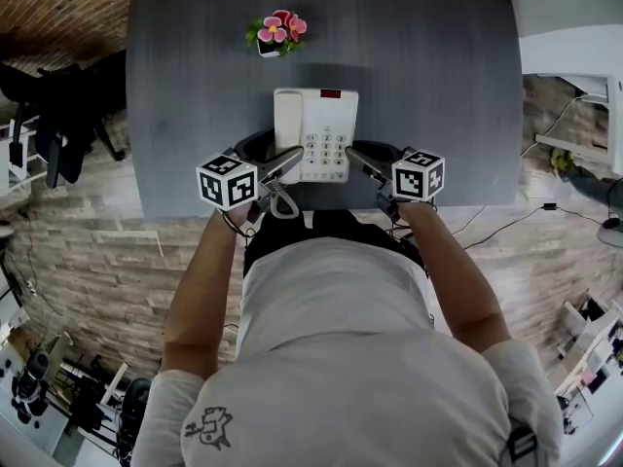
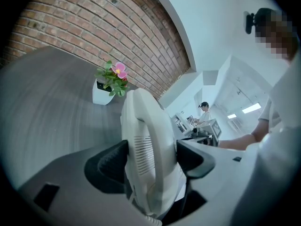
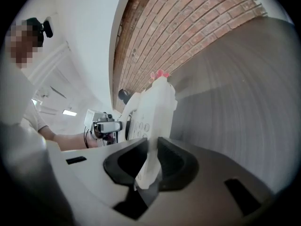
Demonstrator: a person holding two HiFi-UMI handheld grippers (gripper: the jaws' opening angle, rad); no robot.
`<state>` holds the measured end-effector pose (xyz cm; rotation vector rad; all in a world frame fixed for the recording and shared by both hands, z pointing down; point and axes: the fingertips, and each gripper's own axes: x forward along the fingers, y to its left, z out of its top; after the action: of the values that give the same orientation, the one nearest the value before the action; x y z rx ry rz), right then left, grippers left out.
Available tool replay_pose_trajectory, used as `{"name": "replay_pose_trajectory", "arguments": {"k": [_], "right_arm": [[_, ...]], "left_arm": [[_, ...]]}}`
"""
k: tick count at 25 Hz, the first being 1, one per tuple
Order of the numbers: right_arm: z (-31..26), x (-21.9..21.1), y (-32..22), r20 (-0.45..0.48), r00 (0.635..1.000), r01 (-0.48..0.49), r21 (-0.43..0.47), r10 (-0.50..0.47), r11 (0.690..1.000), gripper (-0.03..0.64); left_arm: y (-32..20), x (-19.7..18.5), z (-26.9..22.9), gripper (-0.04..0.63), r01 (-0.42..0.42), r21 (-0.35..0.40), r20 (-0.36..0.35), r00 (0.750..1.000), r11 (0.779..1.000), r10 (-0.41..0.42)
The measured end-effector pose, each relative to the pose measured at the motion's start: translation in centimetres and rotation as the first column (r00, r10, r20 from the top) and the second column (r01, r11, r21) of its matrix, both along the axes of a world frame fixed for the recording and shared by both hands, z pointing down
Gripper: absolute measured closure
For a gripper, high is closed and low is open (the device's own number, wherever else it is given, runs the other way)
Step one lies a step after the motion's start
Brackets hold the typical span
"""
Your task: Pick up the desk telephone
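Squarely between two hand-held grippers, a white phone (image 1: 313, 132) is clamped from both sides over the near middle of a grey table (image 1: 195, 86), seen from the head view. The left gripper (image 1: 290, 161) holds the phone's left side, where the handset (image 1: 288, 125) lies. The right gripper (image 1: 358, 157) holds the right side beside the keypad (image 1: 326, 149). A marker cube rides on each tool, and a cord (image 1: 280, 202) loops down from the phone's near end by the table edge.

In the left gripper view, the left gripper (image 2: 150, 160) has its jaws spread wide, with both dark pads (image 2: 113, 161) pressed flat against the thick handset side of the phone (image 2: 148, 145). In the right gripper view, the right gripper (image 3: 151, 161) has its jaws drawn close together, with its pads (image 3: 171, 161) pinching the thin right edge of the phone (image 3: 153, 112). The left gripper (image 3: 106, 126) shows beyond it.

Pink flowers (image 1: 280, 27) in a small white pot (image 1: 268, 49) stand on the table behind the phone, well apart from it. A brick wall (image 2: 94, 27) runs behind the table. Whether the phone's base touches the tabletop cannot be told from these views.
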<state>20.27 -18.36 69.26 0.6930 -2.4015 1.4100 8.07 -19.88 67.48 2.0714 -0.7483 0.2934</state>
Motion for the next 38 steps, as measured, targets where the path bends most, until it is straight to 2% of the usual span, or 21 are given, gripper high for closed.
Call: {"name": "replay_pose_trajectory", "arguments": {"k": [6, 11, 15, 28, 34, 38], "right_arm": [[-4.2, -1.8, -2.5, -0.006, 1.000, -0.009, 0.079, 0.010, 0.997, 0.546], [-7.6, -2.2, -2.3, -0.005, 0.999, -0.042, 0.145, 0.043, 0.989, 0.546], [-9.4, -2.5, -1.9, -0.005, 0.997, -0.073, 0.177, 0.075, 0.982, 0.546], [-11.8, -6.4, 1.2, -0.023, 0.983, -0.173, 0.229, 0.183, 0.958, 0.548], [-11.1, -6.7, 3.1, -0.036, 0.971, -0.224, 0.214, 0.237, 0.951, 0.546], [-11.2, -6.4, 3.9, -0.039, 0.969, -0.230, 0.208, 0.243, 0.951, 0.546]], "left_arm": [[-2.1, -2.0, -3.9, 0.255, 0.011, 0.049, -0.006, 1.000, 0.999, -0.011], [-2.1, -2.3, -7.6, 0.255, -0.017, 0.111, 0.008, 1.000, 0.994, 0.017], [-2.0, -2.7, -9.2, 0.255, -0.035, 0.132, -0.004, 0.999, 0.991, 0.036], [0.3, -6.6, -11.0, 0.257, -0.116, 0.155, -0.030, 0.992, 0.981, 0.122], [1.4, -6.7, -10.6, 0.258, -0.168, 0.155, -0.019, 0.985, 0.974, 0.173], [2.0, -6.4, -10.8, 0.258, -0.171, 0.154, -0.031, 0.984, 0.973, 0.177]]}}
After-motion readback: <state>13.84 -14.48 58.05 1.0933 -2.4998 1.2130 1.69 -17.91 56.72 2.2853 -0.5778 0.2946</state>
